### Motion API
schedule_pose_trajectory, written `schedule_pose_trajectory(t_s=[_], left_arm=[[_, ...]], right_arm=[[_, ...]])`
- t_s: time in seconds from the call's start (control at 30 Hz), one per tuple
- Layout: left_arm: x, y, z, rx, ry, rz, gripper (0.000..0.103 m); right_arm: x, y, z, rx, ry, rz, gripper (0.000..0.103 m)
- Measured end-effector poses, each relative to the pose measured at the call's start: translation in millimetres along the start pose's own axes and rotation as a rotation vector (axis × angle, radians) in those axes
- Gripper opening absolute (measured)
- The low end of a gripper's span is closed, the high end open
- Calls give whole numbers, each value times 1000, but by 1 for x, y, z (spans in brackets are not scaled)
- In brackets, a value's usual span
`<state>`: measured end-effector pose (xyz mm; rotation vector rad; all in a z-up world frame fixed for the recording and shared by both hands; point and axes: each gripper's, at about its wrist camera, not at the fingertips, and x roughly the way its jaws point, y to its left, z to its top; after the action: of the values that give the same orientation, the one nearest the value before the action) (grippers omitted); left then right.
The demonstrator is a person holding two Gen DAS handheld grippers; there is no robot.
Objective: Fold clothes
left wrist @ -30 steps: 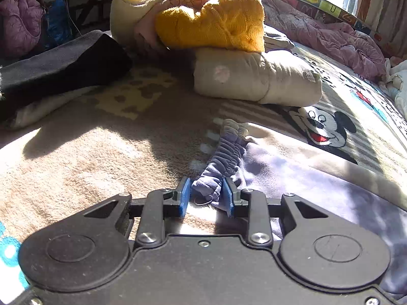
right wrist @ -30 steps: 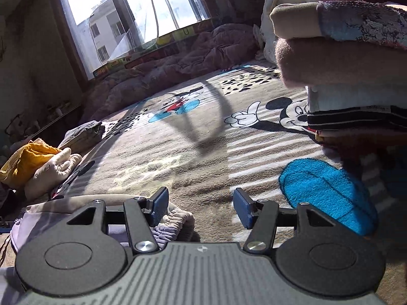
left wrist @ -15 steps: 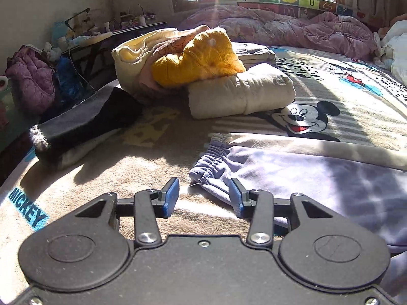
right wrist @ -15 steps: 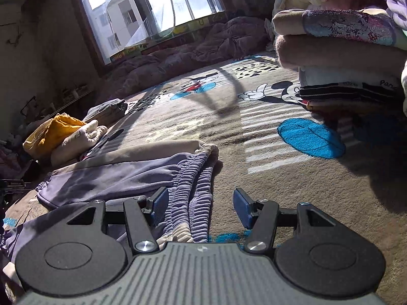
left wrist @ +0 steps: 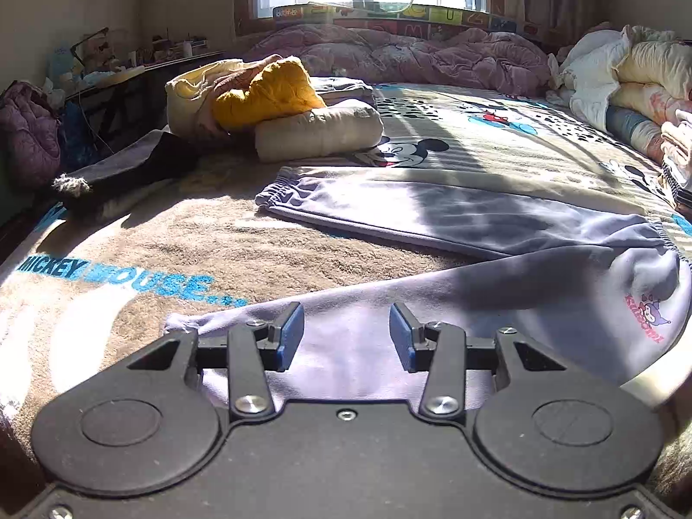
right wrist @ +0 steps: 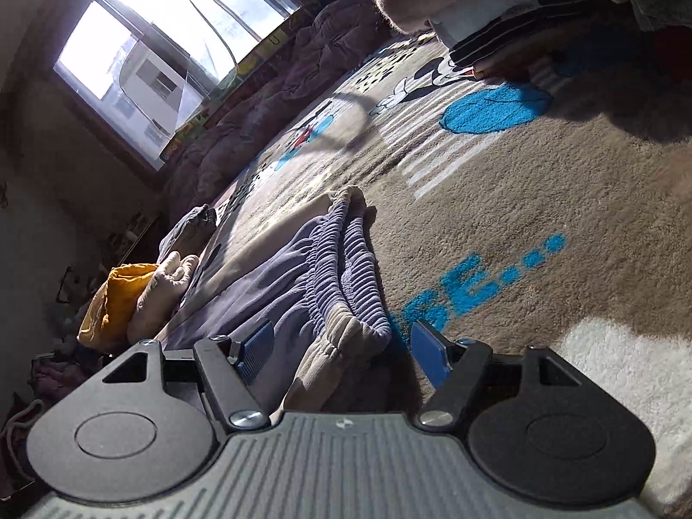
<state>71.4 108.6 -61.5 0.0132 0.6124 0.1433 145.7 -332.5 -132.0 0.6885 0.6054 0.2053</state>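
Lavender trousers (left wrist: 475,216) with a beige side stripe and a small cartoon print lie spread on the Mickey Mouse blanket (left wrist: 142,242). One leg runs across the middle of the left wrist view, the other lies under my left gripper (left wrist: 346,335), which is open and empty just above the cloth. In the right wrist view the gathered elastic waistband (right wrist: 346,259) lies between the jaws of my right gripper (right wrist: 341,352), which is open and tilted.
A pile of clothes with a yellow garment (left wrist: 264,91) and a beige roll (left wrist: 320,134) sits at the back left. A dark garment (left wrist: 129,168) lies at the left. Folded stacks (right wrist: 510,8) stand at the right. A purple quilt (left wrist: 411,52) lies under the window.
My left gripper opened, let go of the trouser leg cuff and drew back over the near leg. My right gripper stayed open, came to the waistband and tilted.
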Motion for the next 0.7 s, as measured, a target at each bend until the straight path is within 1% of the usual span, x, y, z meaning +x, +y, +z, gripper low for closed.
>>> schedule_pose_trajectory(t_s=[0.07,0.1,0.13,0.2,0.3,0.37,0.43,0.47,0.5,0.53,0.63,0.7], left_arm=[[-2,-14,-10,43,12,-15,44],[-2,-21,-15,62,21,-24,45],[0,-25,-23,71,33,-30,47],[8,-32,-35,89,85,-50,48],[7,-32,-40,101,66,-52,49],[5,-32,-41,106,71,-57,49],[5,-33,-45,116,85,-60,49],[4,-34,-46,124,84,-59,49],[-1,-38,-45,139,64,-50,49],[-4,-42,-44,156,50,-47,49],[-5,-56,-49,231,49,-70,49],[-5,-66,-52,281,48,-86,51]], right_arm=[[3,4,-3,-63,3,-24,34],[1,6,-5,-88,1,-42,31],[-1,7,-7,-114,0,-60,31],[-7,8,-8,-147,-2,-88,30],[-13,7,-9,-177,-2,-110,29],[-18,8,-11,-193,-10,-108,30],[-23,8,-12,-197,-23,-101,33],[-26,7,-11,-195,-39,-100,39],[-30,6,-10,-196,-58,-101,41],[-33,6,-9,-203,-76,-108,41],[-43,17,-9,-304,-144,-107,42],[-44,29,-14,-406,-159,-71,42]])
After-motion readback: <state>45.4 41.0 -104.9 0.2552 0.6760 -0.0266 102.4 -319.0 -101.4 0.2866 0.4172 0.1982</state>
